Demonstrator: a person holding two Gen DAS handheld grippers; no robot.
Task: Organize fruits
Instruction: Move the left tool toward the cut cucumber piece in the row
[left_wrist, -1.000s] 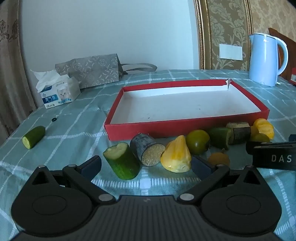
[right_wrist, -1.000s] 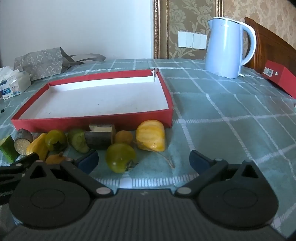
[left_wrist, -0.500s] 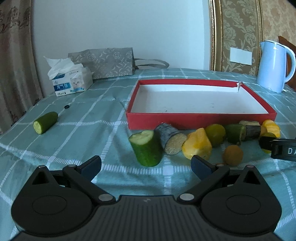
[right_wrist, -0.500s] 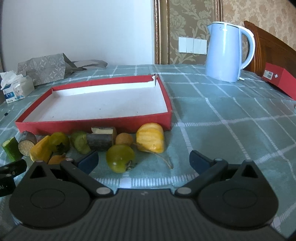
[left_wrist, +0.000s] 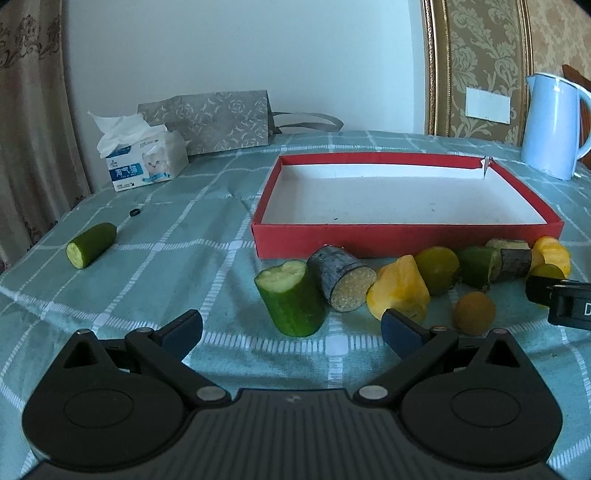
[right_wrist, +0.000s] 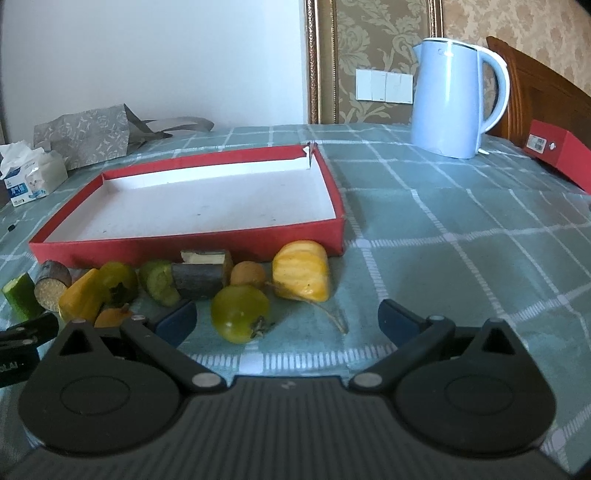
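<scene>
A shallow red tray (left_wrist: 406, 236) (right_wrist: 192, 245) with a white floor lies on the checked cloth with nothing in it. Along its near wall sits a row of produce: a cucumber stub (left_wrist: 291, 299), a dark sugarcane piece (left_wrist: 341, 282), a yellow jackfruit piece (left_wrist: 399, 291), green persimmons (left_wrist: 437, 267) (right_wrist: 240, 314), a small brown longan (left_wrist: 474, 313) and a second yellow jackfruit piece (right_wrist: 303, 271). My left gripper (left_wrist: 291, 330) is open just short of the cucumber stub. My right gripper (right_wrist: 288, 319) is open, with the green persimmon between its fingers untouched.
A lone cucumber piece (left_wrist: 90, 244) lies far left. A tissue pack (left_wrist: 144, 158) and a grey paper bag (left_wrist: 210, 118) stand at the back left. A pale blue kettle (right_wrist: 452, 98) and a red box (right_wrist: 557, 153) stand back right.
My left gripper has drawn back and swung left, so the produce row looks smaller and shifted right. The right gripper has barely moved. Both stay open.
</scene>
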